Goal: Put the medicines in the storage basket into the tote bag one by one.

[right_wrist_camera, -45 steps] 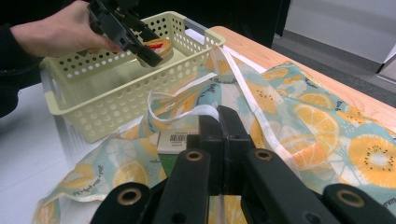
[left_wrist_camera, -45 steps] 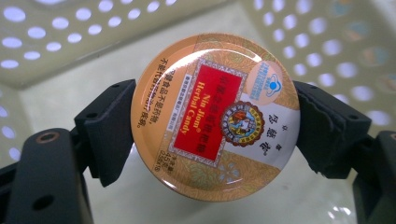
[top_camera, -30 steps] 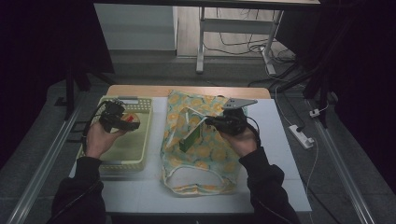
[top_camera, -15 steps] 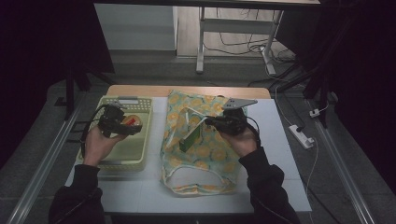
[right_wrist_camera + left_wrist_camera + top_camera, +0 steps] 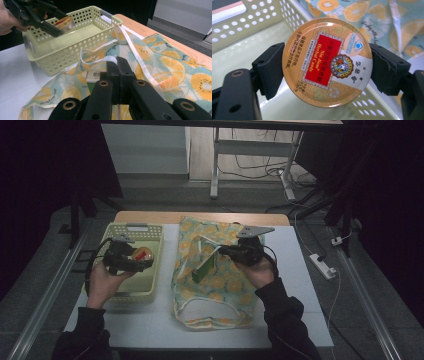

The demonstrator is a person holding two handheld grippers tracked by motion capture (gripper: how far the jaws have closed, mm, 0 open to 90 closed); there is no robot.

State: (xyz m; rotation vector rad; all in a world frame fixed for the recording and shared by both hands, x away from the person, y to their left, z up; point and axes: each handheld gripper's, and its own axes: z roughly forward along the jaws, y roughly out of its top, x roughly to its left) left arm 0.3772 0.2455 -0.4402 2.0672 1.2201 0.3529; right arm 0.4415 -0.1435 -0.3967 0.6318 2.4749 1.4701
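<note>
Being gripped flat by the left tool (image 5: 141, 261), the tin (image 5: 327, 62) is hanging over the basket (image 5: 150, 287) — the bag (image 5: 220, 285), pinched at its strap (image 5: 110, 59) by the closed right tool (image 5: 117, 62), is lying alongside.

— Left arm? In from the bottom, dark sleeve, forearm angled up the table. The left hand (image 5: 102, 281) is cupped under the left gripper (image 5: 141, 260), palm up, jaws aimed to the right, spread wide and clamped on something round.

— And the right? Forearm slanting up and inward. The right hand (image 5: 259, 271) wraps the right gripper (image 5: 223, 251) from below, jaws aimed left, pressed tight together, the grey plate on top
</note>
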